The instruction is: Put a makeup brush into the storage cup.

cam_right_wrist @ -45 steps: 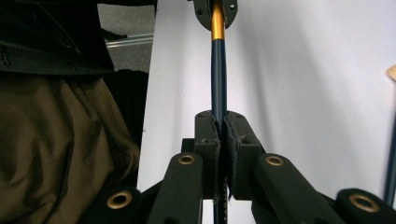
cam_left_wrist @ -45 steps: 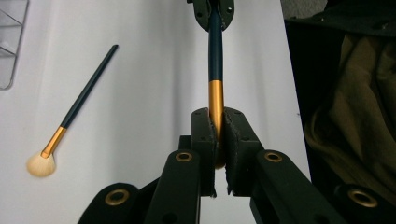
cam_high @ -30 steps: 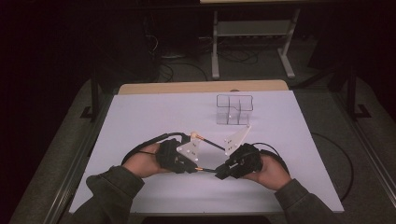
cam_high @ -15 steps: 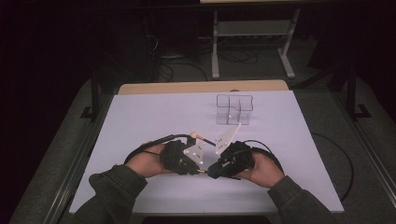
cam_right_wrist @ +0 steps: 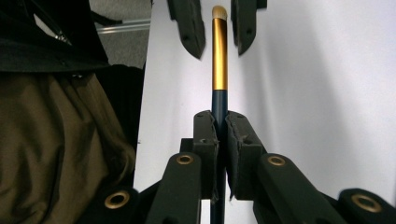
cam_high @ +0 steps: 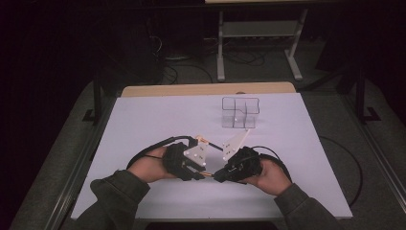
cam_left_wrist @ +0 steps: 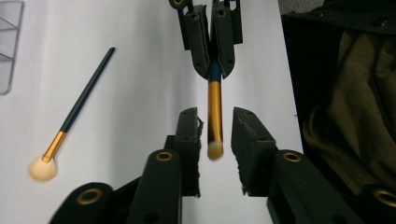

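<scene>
1. My right gripper [cam_right_wrist: 218, 123] was clamped on the dark handle of the slim gold-ferruled makeup brush [cam_right_wrist: 219, 60].
2. My left gripper's [cam_left_wrist: 215, 125] jaws had just been opening; they stood apart around the brush's bristle tip, near the table's [cam_high: 143, 115] front edge.
3. A fluffy gold-ferruled powder brush [cam_left_wrist: 70, 122] lay well left.

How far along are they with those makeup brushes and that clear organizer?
Early on, by the look of it. Nothing shows inside the clear organizer at the far side of the table. In hand: the right gripper clamps the dark handle of a small gold-banded brush, while the left gripper has just opened around its bristle end. Left: a larger fluffy brush lies on the white table.
</scene>
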`<state>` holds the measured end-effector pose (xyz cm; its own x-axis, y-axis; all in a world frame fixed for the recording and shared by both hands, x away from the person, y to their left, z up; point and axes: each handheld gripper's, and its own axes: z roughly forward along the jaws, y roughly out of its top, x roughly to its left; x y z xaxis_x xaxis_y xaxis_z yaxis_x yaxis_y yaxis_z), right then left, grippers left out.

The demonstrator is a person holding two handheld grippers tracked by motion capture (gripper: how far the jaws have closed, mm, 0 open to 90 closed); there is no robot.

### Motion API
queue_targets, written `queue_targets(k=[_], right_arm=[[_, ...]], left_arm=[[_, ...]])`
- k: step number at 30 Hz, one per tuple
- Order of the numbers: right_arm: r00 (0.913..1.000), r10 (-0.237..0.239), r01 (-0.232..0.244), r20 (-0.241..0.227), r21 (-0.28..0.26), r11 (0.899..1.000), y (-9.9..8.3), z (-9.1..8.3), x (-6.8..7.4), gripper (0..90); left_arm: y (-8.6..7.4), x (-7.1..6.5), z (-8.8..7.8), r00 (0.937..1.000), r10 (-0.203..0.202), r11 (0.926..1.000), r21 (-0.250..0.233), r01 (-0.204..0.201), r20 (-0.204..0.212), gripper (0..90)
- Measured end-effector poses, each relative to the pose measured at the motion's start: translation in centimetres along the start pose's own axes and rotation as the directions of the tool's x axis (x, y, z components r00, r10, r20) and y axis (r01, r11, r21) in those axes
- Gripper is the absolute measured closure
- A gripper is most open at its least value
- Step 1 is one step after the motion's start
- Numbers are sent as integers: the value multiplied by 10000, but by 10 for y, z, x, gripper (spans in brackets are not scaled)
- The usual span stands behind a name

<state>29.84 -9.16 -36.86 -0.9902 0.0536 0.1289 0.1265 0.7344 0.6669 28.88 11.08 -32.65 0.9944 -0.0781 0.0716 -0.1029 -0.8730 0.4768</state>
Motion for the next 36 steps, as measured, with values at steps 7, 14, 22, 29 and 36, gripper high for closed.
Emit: queue_targets(k=[7,14,22,29,36], right_arm=[[9999,16,-6,170,-569,9984,-12,-1,-1,824],[9999,126,-122,33,-1112,9937,-17,2,-2,824],[9999,-59,70,90,-1308,9914,-14,3,-1,823],[10000,-68,69,14,-1273,9918,-13,6,-1,823],[10000,-70,66,-35,-1078,9941,-11,8,-1,801]], left_arm=[[-6,1,-2,9998,-202,9998,-19,202,-33,690],[-3,2,-1,9999,-165,9998,-64,165,-1,706],[-1,5,2,9998,-132,9999,112,130,144,821],[1,4,2,9997,-4,9992,400,-6,246,836],[3,5,4,9991,-12,9976,696,-17,422,844]])
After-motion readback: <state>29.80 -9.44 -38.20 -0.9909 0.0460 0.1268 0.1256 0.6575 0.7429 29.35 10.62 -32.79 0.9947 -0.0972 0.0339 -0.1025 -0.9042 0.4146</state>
